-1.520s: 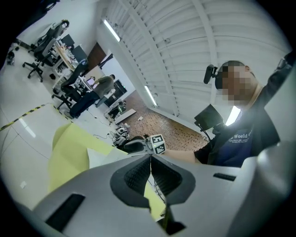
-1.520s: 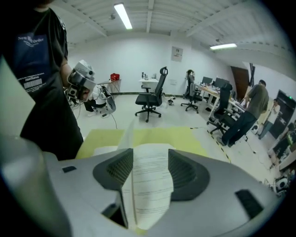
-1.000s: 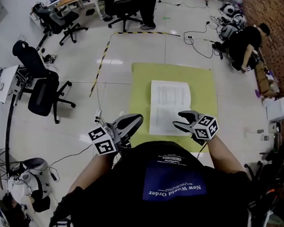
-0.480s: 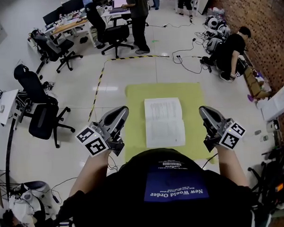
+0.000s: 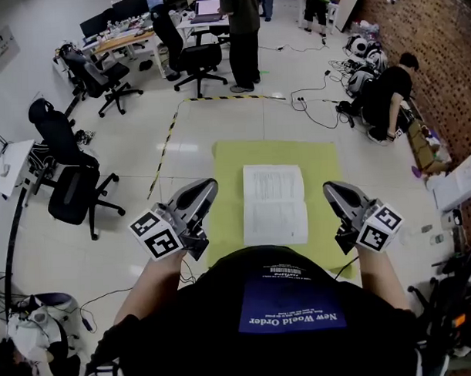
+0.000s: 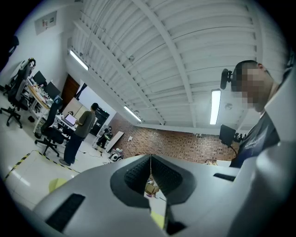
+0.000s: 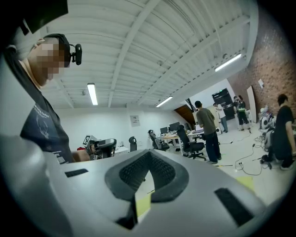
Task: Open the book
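White book [image 5: 275, 203] lies open, long axis near-far, midway between our left fingers [image 5: 196, 196] and right fingers [image 5: 340, 197], both pressed together, holding nothing.

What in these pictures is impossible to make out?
1. Print on the open book: too small, head view.
2. The book in both gripper views: not visible; the left gripper and right gripper fill the lower frame.
3. Near edge of the yellow-green mat: hidden by the person's chest, head view.
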A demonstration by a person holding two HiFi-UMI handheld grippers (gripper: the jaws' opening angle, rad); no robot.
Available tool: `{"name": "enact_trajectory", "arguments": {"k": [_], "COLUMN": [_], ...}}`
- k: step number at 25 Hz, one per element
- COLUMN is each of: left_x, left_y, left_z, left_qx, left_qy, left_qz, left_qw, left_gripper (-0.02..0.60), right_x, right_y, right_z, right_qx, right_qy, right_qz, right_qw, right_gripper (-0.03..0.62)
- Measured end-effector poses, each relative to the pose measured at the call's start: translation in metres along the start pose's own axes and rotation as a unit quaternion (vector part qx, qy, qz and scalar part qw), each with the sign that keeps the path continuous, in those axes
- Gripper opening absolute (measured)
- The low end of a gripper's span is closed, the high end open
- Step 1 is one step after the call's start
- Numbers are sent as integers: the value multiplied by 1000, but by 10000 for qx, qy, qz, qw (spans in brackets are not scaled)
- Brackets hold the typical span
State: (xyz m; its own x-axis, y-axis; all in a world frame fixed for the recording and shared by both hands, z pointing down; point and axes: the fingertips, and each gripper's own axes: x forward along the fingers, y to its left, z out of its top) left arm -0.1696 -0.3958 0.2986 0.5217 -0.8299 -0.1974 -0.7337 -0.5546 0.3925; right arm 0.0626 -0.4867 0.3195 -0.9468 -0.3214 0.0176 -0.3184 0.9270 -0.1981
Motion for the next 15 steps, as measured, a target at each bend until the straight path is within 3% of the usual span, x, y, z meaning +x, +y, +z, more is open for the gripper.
{"name": "enact_trajectory", "arguments": {"k": [15], "left_x": [-20], "left_y": [7], "left_z": [1], "left_qx": [-20], "left_qy": [-26], "left_qz": [94], "left_qw": [10000], "left_gripper": [11], "right_x": [18], "right_y": [16], "right_z": [-6], "right_qx": [-199], "right_qy": [159], "right_qz": [215], "right_qw": [9994], "right_gripper": [-15]}}
